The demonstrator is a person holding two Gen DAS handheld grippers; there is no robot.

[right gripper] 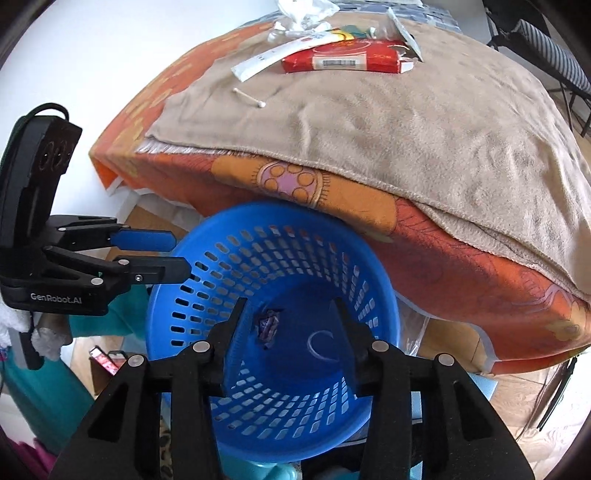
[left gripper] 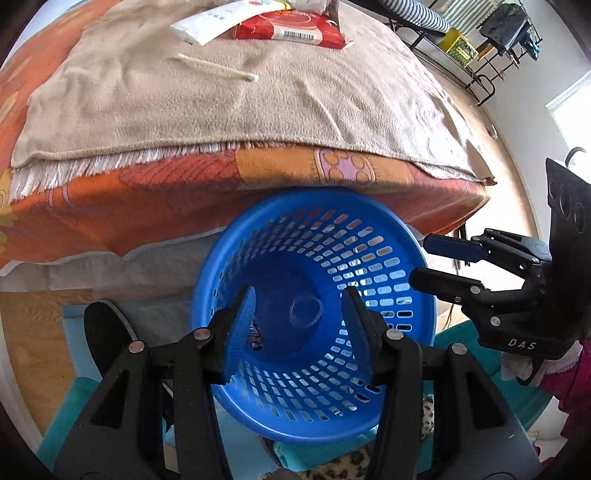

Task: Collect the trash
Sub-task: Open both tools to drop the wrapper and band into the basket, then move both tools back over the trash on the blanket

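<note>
Bed w/ beige blanket (left gripper: 229, 110): cotton swab (left gripper: 218, 68) beyond blue basket (left gripper: 424, 295), long axis crosswise. We hold left claw (left gripper: 299, 314), right claw (right gripper: 288, 325) both wide, empty; neither clearly nearer.

The bed (left gripper: 155, 206) wears an orange patterned cover, with a beige blanket (left gripper: 258, 107) spread over its top. On the blanket lie a cotton swab (left gripper: 218, 68), a white packet (left gripper: 218, 20) and a red packet (left gripper: 291, 29) touching it. The blue basket (left gripper: 424, 295) stands against the bed's side.
</note>
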